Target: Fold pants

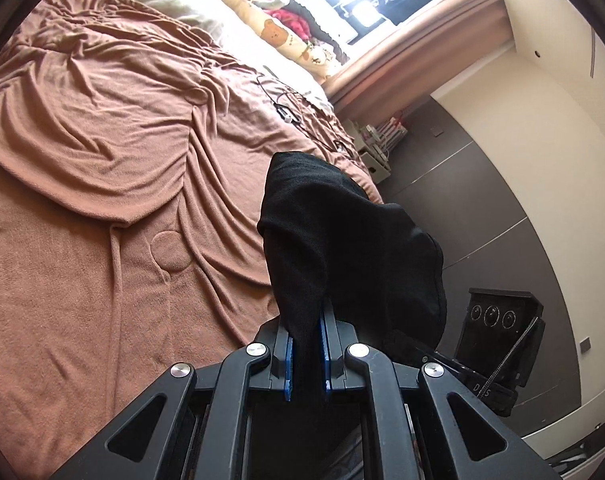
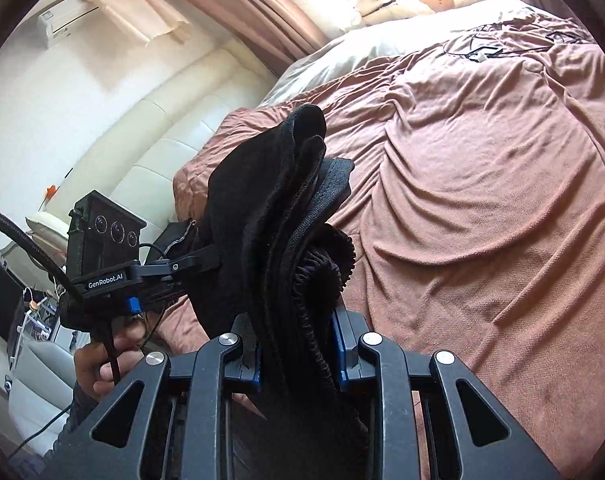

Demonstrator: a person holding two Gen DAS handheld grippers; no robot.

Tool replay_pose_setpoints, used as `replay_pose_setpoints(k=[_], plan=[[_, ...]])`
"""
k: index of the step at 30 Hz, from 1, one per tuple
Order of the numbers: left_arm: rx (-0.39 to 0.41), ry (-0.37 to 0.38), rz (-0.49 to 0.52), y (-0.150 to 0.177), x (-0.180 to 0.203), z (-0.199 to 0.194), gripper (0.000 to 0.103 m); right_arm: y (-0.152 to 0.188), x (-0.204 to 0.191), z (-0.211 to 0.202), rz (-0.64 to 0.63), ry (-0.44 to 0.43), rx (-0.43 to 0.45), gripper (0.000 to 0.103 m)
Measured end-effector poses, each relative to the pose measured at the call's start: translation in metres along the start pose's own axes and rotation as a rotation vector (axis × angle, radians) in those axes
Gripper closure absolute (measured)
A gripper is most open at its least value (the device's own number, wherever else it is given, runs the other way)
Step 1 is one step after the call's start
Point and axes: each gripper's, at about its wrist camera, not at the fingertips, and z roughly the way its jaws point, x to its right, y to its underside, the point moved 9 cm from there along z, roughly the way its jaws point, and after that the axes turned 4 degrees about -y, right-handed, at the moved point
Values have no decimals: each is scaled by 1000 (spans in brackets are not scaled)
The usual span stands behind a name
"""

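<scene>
- Both claws, the left gripper [image 1: 306,344] and the right gripper [image 2: 300,354], pinch the black pants [image 2: 278,216] tight.
- Pants hang in the air above the bed [image 1: 102,200].
- Step looks like lifting; next, lay them flat near the bed's edge.

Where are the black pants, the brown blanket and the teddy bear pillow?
black pants [image 1: 334,232]: left wrist view, middle of the bunched cloth above the fingers.
brown blanket [image 1: 102,152]: left wrist view, a wrinkled stretch on the bed.
teddy bear pillow [image 1: 274,32]: left wrist view, the printed bear face.
</scene>
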Motion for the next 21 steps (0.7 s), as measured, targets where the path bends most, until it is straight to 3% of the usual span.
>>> replay_pose_setpoints(k=[21], plan=[[207,-20,120,26,68,-138,92,31,-114,-86,-189,-20,102,80]])
